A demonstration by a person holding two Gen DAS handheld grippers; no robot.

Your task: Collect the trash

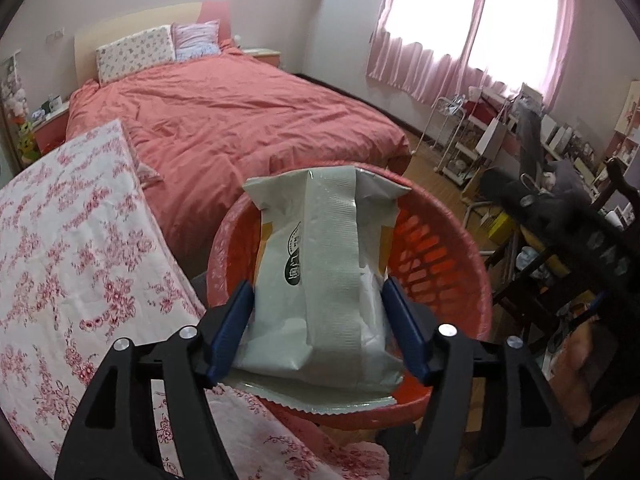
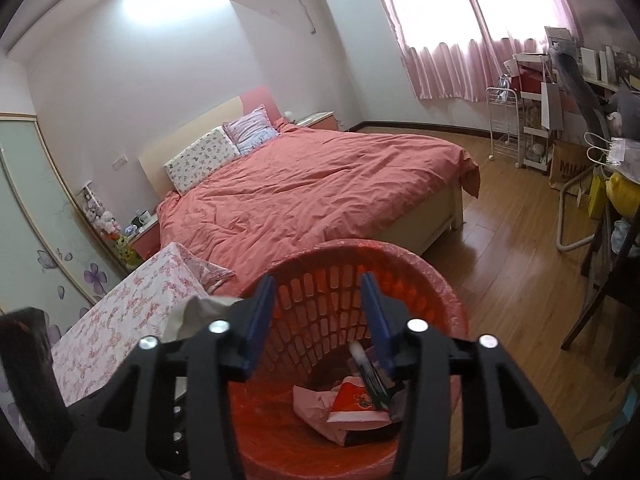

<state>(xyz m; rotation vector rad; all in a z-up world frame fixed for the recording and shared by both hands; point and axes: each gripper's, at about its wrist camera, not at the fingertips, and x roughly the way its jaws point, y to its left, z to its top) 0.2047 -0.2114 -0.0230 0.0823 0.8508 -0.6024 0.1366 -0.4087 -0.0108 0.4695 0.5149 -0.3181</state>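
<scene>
– Left wrist view, from the left side across: what is there?

– Left of the left gripper (image 1: pixel 316 284) lies a cloth with red flowers (image 1: pixel 80 240). Beyond it and the fingers stands a bed (image 1: pixel 240 120) under a salmon cover.

– And between the fingers?

– A white package (image 1: pixel 320 260), lengthways, with a green mark on its left part. The blue pads (image 1: pixel 234 332) lie against both its sides, so the jaws stand fairly wide around it. Its far end pokes past the fingertips, and its serrated near edge hangs below the pads.

– Where is it compared with the bin?

– Right under the fingers and reaching beyond them is a red basket (image 1: pixel 440 260) with slotted walls. The package sits above its opening. Right of the gripper is cluttered furniture, and pink curtains (image 1: pixel 440 52) hang far ahead.

– Now the right wrist view, same order.

– The flowered cloth (image 2: pixel 132 312) is to the left of the right gripper (image 2: pixel 316 280), with the bed (image 2: pixel 300 192) ahead. Its jaws are parted at a middling width with nothing between the pads (image 2: pixel 260 320).

– What is below it?

– The red basket (image 2: pixel 400 264), straight under and ahead of the fingers. On its bottom, under the right finger, lie pink paper (image 2: pixel 312 408), a red packet (image 2: pixel 356 398) and a dark stick-like thing with a white tip (image 2: pixel 366 368); I cannot tell what that is. Wooden floor (image 2: pixel 500 248) stretches off to the right.
</scene>
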